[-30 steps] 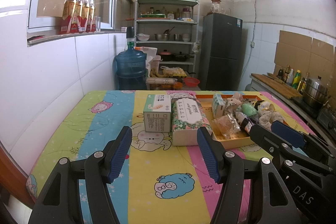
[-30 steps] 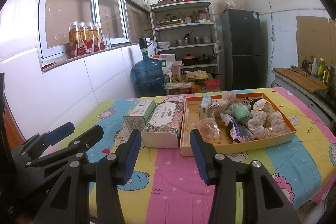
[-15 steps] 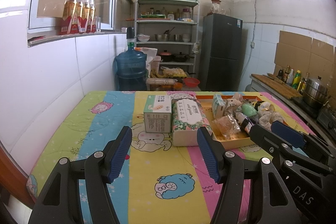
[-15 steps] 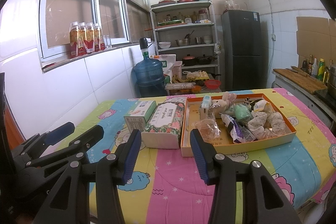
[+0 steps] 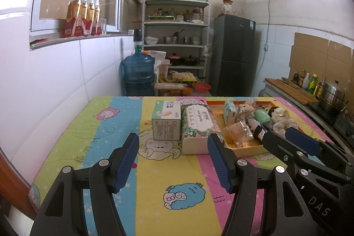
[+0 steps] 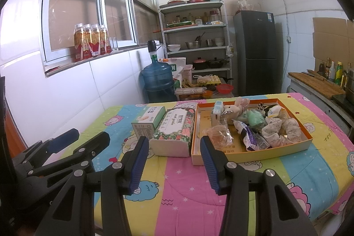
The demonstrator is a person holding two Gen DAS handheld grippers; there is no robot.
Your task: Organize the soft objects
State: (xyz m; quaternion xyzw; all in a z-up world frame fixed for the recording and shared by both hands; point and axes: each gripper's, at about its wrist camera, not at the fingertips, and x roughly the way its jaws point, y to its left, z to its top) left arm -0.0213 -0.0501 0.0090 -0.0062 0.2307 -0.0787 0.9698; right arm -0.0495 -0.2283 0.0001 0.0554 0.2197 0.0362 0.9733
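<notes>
Two packs (image 6: 171, 132) (side by side) point lengthwise away, toward shelves (image 6: 194, 45).

The letters "DAS" stand in white on the black body of the right gripper (image 5: 296, 143), low at the right edge of the left wrist view. The floral tissue pack (image 6: 174, 128), lying on the worktop (image 6: 188, 191) just left of the orange tray (image 6: 274, 153), carries a pale label with cursive writing that seems to read "sweet garden"; the smaller characters beside it are too small to make out. The green and white box (image 5: 166, 123) to the left of the pack bears printed text and a fine-print panel on its near face, none of it legible. The labels on the bottles (image 6: 91, 41) on the window ledge cannot be read.
</notes>
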